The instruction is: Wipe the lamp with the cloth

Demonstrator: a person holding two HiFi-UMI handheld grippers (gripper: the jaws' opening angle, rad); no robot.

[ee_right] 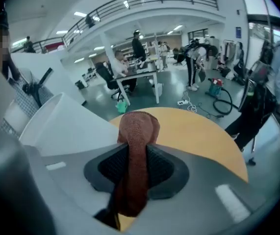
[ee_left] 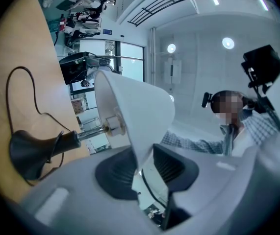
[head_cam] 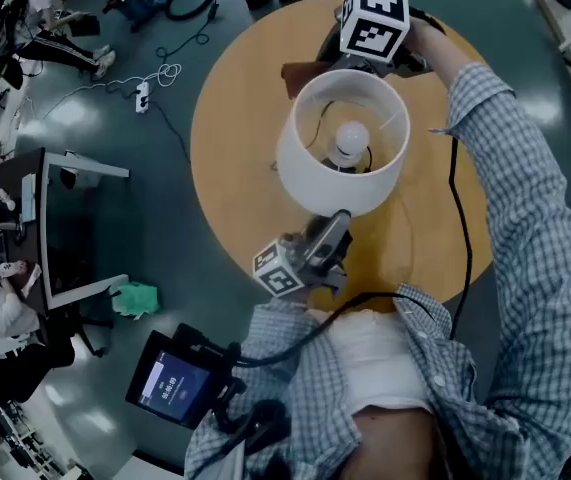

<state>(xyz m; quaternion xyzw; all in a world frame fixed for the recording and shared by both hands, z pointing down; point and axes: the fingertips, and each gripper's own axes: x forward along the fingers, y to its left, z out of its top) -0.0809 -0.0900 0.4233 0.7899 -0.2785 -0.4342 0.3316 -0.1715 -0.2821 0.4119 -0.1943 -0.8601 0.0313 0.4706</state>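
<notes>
Two hand-held grippers attend one lamp (head_cam: pixel 305 168) standing on a round wooden table (head_cam: pixel 225 198). Nearest the person's checked shirt (head_cam: pixel 525 268), the left gripper (head_cam: pixel 335 226) points up and away; its jaws pinch the near lower rim of the white shade (ee_left: pixel 135 111), whose thin wall runs between the ribbed pads (ee_left: pixel 115 173) in the left gripper view; that view also shows the metal stem, the dark flared base (ee_left: pixel 29 151) on the tabletop and the black cord (ee_left: pixel 19 77) looping over the wood. From above, the shade's open top reveals the bulb (head_cam: pixel 350 140). Beyond the shade, the right gripper (head_cam: pixel 327 68) angles downward and clamps a reddish-brown cloth (ee_right: pixel 137 131); the fabric fills the gap between the jaws and stands out past them in a rounded fold; the cloth sits just beside the shade's far rim, contact not discernible. Farther off, a white power strip (head_cam: pixel 142 96) lies on the grey-green floor; a desk (head_cam: pixel 65 218) stands left of the table.
</notes>
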